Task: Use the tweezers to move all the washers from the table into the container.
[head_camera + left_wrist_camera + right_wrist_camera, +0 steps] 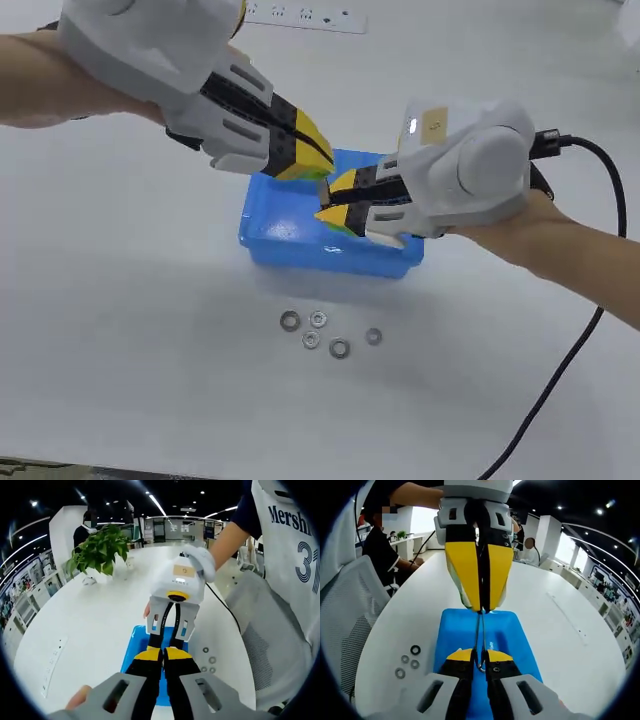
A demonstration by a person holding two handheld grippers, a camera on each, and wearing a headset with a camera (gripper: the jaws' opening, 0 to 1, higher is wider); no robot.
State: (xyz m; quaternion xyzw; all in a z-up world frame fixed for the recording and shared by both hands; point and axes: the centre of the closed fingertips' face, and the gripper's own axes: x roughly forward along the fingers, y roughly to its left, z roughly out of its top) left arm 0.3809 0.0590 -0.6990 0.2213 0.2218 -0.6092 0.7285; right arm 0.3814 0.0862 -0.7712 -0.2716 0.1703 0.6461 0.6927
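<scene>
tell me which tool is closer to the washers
Right, slightly. The right tool hangs over the near edge of the container, just beyond the washers; the left tool sits farther back over it.

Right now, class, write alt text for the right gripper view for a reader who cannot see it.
Thin metal tweezers span between the left gripper, at the top, and the right gripper, at the bottom, both shut on them above a blue container. Loose washers lie on the white table to its left.
</scene>
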